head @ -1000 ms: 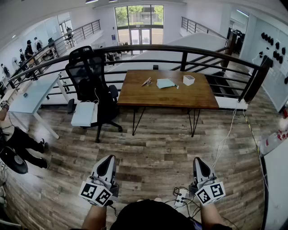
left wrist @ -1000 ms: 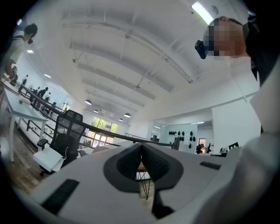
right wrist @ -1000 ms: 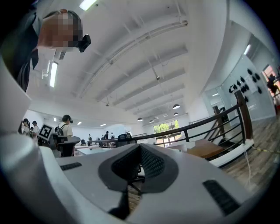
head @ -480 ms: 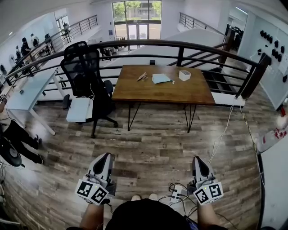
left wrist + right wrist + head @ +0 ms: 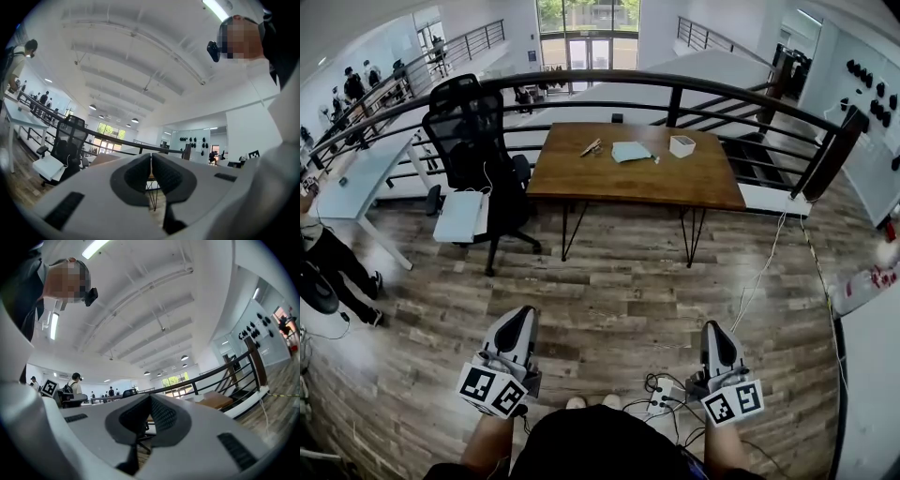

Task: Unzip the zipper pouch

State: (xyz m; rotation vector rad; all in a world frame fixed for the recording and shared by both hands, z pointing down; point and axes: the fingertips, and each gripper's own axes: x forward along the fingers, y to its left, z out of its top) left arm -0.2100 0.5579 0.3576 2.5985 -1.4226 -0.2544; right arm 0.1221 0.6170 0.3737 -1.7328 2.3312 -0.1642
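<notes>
A pale green zipper pouch (image 5: 630,151) lies flat on the far part of a wooden table (image 5: 637,183), well ahead of me across the floor. My left gripper (image 5: 523,320) is held low at the bottom left of the head view, jaws shut and empty. My right gripper (image 5: 717,332) hangs at the bottom right, also shut on nothing. Both are far from the table and point toward it. In the left gripper view the left gripper (image 5: 151,158) shows its dark pads pressed together; in the right gripper view the right gripper (image 5: 150,399) looks the same.
A small white box (image 5: 682,145) and a thin brown object (image 5: 591,147) lie beside the pouch. A black office chair (image 5: 473,150) stands left of the table. A dark railing (image 5: 675,89) runs behind it. A power strip with cables (image 5: 661,398) lies by my feet. People stand far left.
The table, chair and floor have slid up and slightly left in the head view, so I have stepped closer. Both grippers stay shut and keep their low positions.
</notes>
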